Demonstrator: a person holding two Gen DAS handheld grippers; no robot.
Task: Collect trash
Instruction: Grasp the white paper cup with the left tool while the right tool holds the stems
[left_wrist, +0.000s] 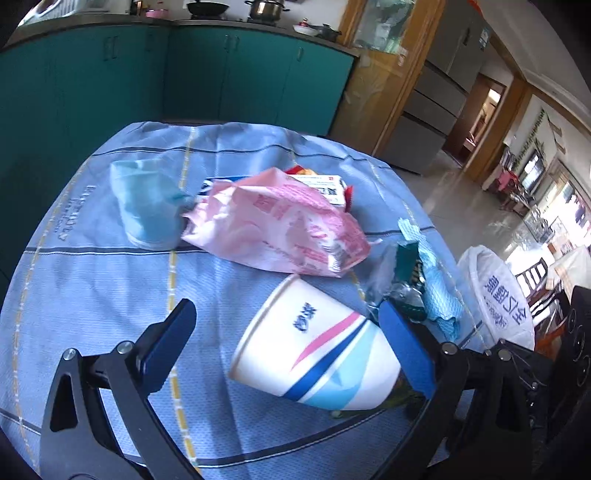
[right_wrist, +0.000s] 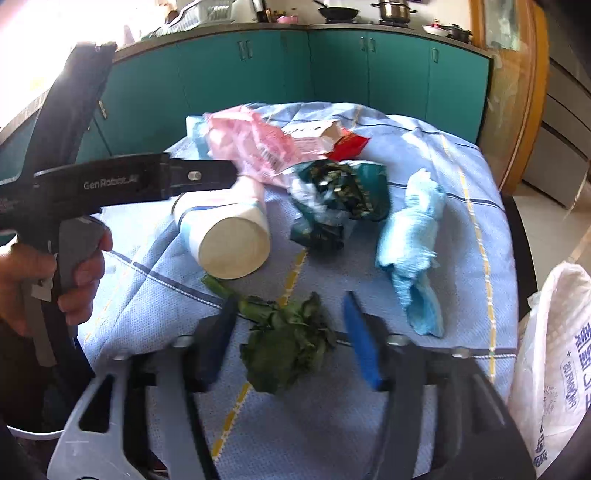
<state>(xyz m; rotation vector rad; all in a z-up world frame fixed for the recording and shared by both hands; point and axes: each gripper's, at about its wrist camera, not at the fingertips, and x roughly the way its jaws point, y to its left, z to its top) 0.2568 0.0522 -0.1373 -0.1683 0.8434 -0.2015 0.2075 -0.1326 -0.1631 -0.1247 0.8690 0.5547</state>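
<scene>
Table (left_wrist: 92, 266) under blue checked cloth: paper cup (left_wrist: 314, 343) on its side at centre, within the spread jaws of the left hand-held gripper (left_wrist: 295, 332); pink bag (left_wrist: 280, 225) behind cup; wilted leaves (right_wrist: 288, 343) before cup, between the spread right hand-held gripper (right_wrist: 291, 332); white trash bag (right_wrist: 554, 369) beyond table's right edge.

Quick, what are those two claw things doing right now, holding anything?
Left gripper: open, fingers either side of the tipped paper cup, not clamped on it.
Right gripper: open, fingers around the wilted green leaves, not gripping.

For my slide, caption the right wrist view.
Open tongs straddle wilted green leaves near a tipped paper cup.
</scene>
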